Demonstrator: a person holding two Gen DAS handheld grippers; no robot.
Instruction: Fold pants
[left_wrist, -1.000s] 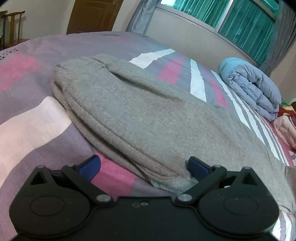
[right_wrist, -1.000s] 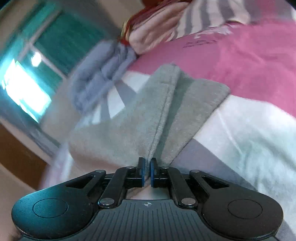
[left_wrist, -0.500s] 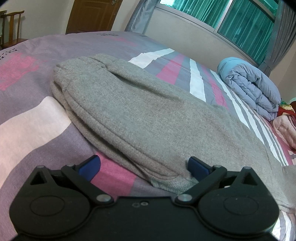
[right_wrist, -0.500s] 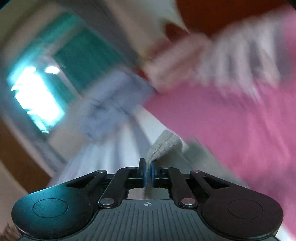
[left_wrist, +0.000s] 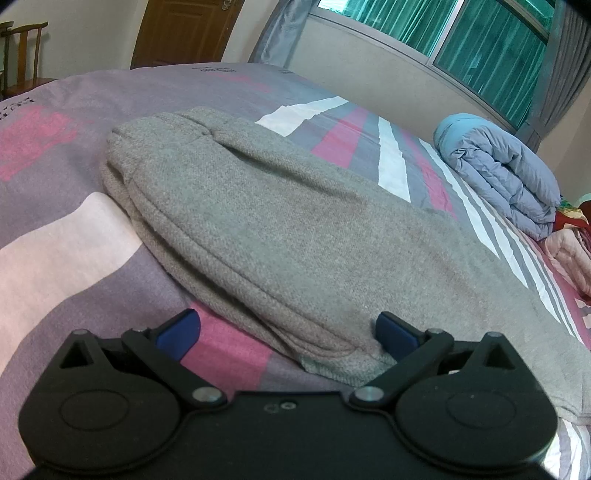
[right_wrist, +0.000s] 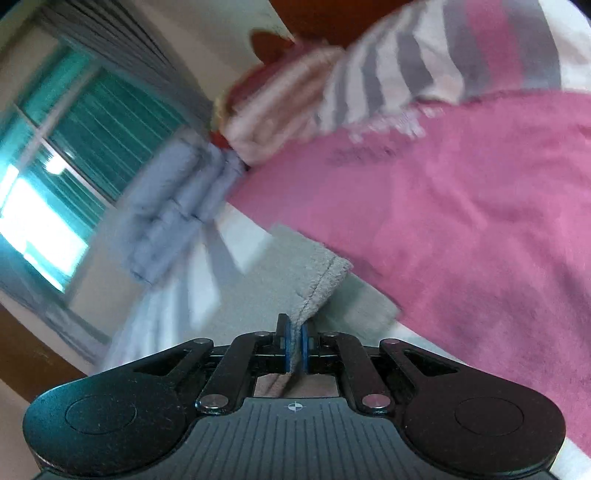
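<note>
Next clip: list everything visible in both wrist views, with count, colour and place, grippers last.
pants: one, grey, lying along the bed, leg hem pinched at right
bedsheet: one, purple with pink and white blocks, covering the bed
duvet: one, light blue, rolled, far side near the window
bedding pile: pink and red, far right edge
curtains: teal, across the window
door: one, brown, back wall
chair: one, wooden, far left
left gripper: open, at the pants' near edge
right gripper: shut on the hem
</note>
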